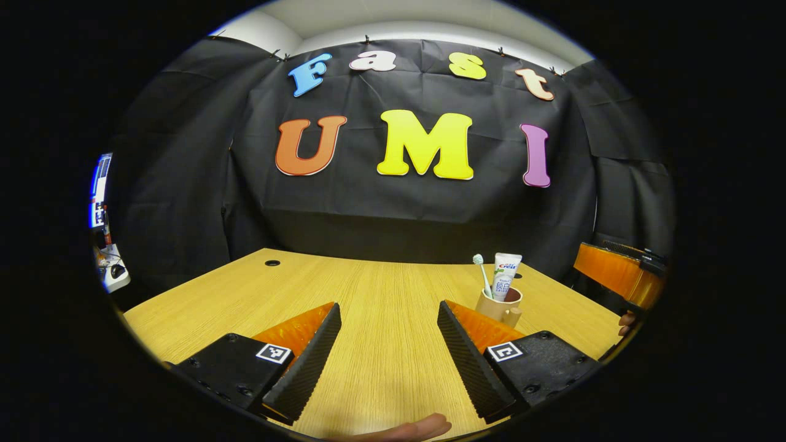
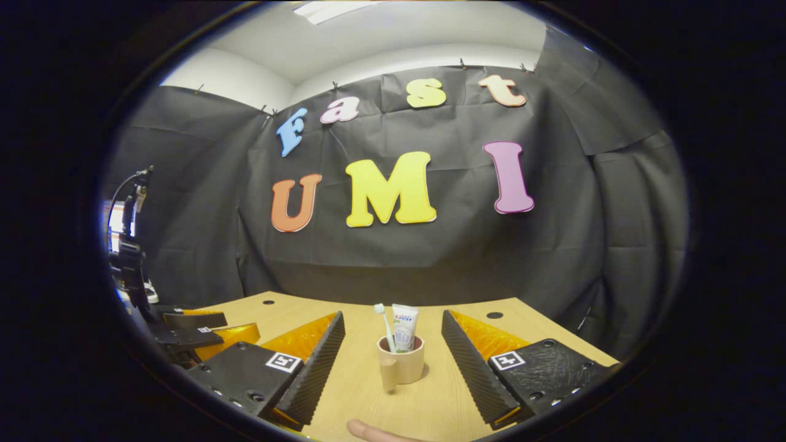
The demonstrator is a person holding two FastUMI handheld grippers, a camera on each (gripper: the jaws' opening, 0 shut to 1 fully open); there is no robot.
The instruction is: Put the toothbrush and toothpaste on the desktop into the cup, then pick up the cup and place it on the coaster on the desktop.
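Observation:
A tan cup [image 2: 402, 366] with a handle stands upright on the wooden table [image 2: 439, 402]. A white toothbrush [image 2: 384, 326] and a white toothpaste tube [image 2: 405, 329] stand inside it. My right gripper [image 2: 393, 315] is open just above the table, and the cup sits ahead between its two fingers, touching neither. In the left gripper view the cup [image 1: 500, 306], toothbrush [image 1: 482, 275] and toothpaste tube [image 1: 507, 274] are to the right of my left gripper [image 1: 388, 306]. It is open with nothing in it. No coaster can be made out under the cup.
The left gripper [image 2: 196, 334] rests low at the left in the right gripper view; the right gripper [image 1: 617, 276] shows at the right edge in the left gripper view. Cable holes [image 1: 272, 263] [image 2: 494, 315] mark the table's far side. Equipment [image 2: 129, 258] stands off the table's left.

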